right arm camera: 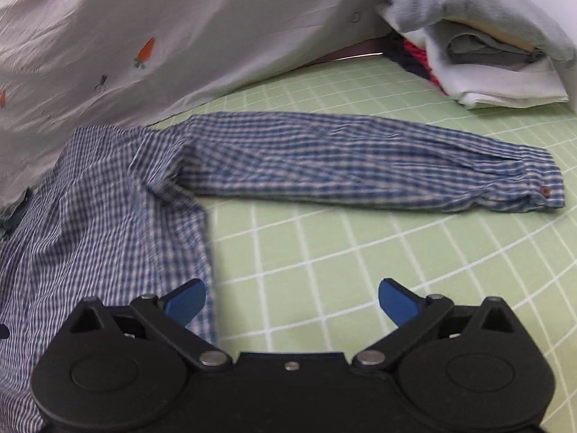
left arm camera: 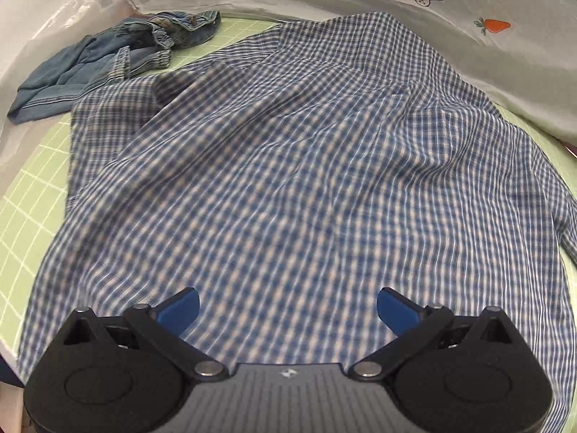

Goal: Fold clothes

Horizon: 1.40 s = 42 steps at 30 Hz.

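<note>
A blue and white checked shirt (left arm camera: 288,166) lies spread on the green grid mat (left arm camera: 29,195). My left gripper (left arm camera: 287,305) is open just above the shirt's body near its lower part, holding nothing. In the right wrist view the shirt's side (right arm camera: 108,216) lies at the left and one sleeve (right arm camera: 360,169) stretches flat to the right, its cuff with a brown button (right arm camera: 544,191) at the far right. My right gripper (right arm camera: 291,301) is open over the mat (right arm camera: 342,259), its left fingertip over the shirt's side edge.
A crumpled denim garment (left arm camera: 108,61) lies at the mat's far left corner. A white cloth with carrot prints (right arm camera: 144,54) rises behind the mat. A stack of folded clothes (right arm camera: 487,54) sits at the far right.
</note>
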Available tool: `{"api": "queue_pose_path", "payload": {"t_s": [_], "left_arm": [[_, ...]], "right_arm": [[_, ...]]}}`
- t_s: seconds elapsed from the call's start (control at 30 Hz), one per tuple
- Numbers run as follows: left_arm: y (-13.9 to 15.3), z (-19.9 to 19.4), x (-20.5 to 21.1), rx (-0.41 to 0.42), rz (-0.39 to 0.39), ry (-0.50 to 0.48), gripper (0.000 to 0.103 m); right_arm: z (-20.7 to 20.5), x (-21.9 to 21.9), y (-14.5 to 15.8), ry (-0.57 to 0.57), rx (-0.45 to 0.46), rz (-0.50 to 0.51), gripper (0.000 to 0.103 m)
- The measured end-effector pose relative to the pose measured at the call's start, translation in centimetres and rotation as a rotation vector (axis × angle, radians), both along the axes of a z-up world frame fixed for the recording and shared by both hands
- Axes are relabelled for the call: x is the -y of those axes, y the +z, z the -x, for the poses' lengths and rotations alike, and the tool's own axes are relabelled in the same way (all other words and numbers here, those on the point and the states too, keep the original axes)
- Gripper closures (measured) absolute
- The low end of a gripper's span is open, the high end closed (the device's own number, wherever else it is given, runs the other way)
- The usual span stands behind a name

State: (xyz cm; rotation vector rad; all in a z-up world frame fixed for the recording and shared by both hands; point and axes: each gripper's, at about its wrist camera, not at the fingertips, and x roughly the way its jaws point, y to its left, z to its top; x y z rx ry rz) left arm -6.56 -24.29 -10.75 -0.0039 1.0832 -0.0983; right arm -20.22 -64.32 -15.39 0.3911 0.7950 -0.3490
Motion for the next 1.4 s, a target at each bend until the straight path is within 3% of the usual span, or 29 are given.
{"api": "queue_pose_path", "payload": {"t_s": [0.2, 0.27, 0.43, 0.47, 0.5, 0.53, 0.57, 0.7, 0.77, 0.83, 0.9, 0.97, 1.03, 1.17, 1.27, 1.33, 1.37, 1.4], "left_arm": [[0.8, 1.7, -3.5, 0.022, -0.008, -0.005, 0.000], [0.9, 1.9, -4.7, 0.026, -0.002, 0.016, 0.000], [0.9, 2.0, -7.2, 0.020, 0.022, 0.067, 0.000], [1.0, 2.0, -7.5, 0.024, 0.027, 0.076, 0.000], [1.1, 1.9, -7.9, 0.029, 0.031, 0.084, 0.000], [1.3, 1.9, -8.3, 0.038, 0.037, 0.094, 0.000], [1.5, 1.7, -8.8, 0.047, 0.037, 0.102, 0.000], [2.3, 0.9, -10.8, 0.076, 0.023, 0.131, 0.000], [2.5, 0.4, -12.2, 0.083, 0.009, 0.147, 0.000], [2.5, -0.1, -13.9, 0.082, 0.010, 0.181, 0.000], [2.3, -0.7, -15.8, 0.073, 0.023, 0.228, 0.000], [1.9, -1.3, -17.4, 0.061, 0.041, 0.271, 0.000], [1.7, -1.8, -18.6, 0.049, 0.049, 0.290, 0.000], [1.5, -2.8, -20.0, 0.043, 0.053, 0.278, 0.000], [1.3, -3.5, -20.1, 0.034, 0.042, 0.268, 0.000], [1.4, -3.5, -20.0, 0.039, 0.040, 0.269, 0.000], [1.4, -3.5, -19.9, 0.042, 0.039, 0.269, 0.000], [1.5, -3.5, -19.9, 0.044, 0.038, 0.268, 0.000]], "right_arm": [[-0.4, -4.4, -0.7, 0.067, -0.099, 0.023, 0.000], [-0.3, -5.2, -0.8, 0.069, -0.119, 0.055, 0.007], [0.2, -6.0, -0.9, 0.075, -0.139, 0.094, 0.046], [0.3, -6.1, -0.8, 0.078, -0.142, 0.110, 0.064], [0.4, -6.0, -0.7, 0.078, -0.145, 0.113, 0.073], [0.5, -5.9, -0.7, 0.077, -0.149, 0.114, 0.098], [0.6, -5.8, -0.6, 0.076, -0.153, 0.114, 0.102], [1.1, -4.2, -0.7, -0.035, -0.216, 0.235, 0.103], [1.7, -2.1, -0.7, -0.152, -0.262, 0.249, 0.103], [2.2, -1.0, -0.1, -0.190, -0.251, 0.220, 0.101], [2.5, -0.5, 0.7, -0.206, -0.225, 0.188, 0.086], [2.3, -1.5, 1.5, -0.174, -0.171, 0.144, 0.052], [1.6, -2.8, 1.5, -0.140, -0.126, 0.087, 0.046], [0.0, -5.0, 0.5, -0.110, -0.118, 0.040, 0.035], [-0.9, -5.9, -0.3, -0.101, -0.140, 0.033, 0.035], [-1.0, -6.3, -0.5, -0.083, -0.153, 0.056, 0.041], [-1.1, -6.6, -0.5, -0.072, -0.160, 0.070, 0.053], [-1.1, -6.8, -0.6, -0.062, -0.166, 0.083, 0.074]]}}
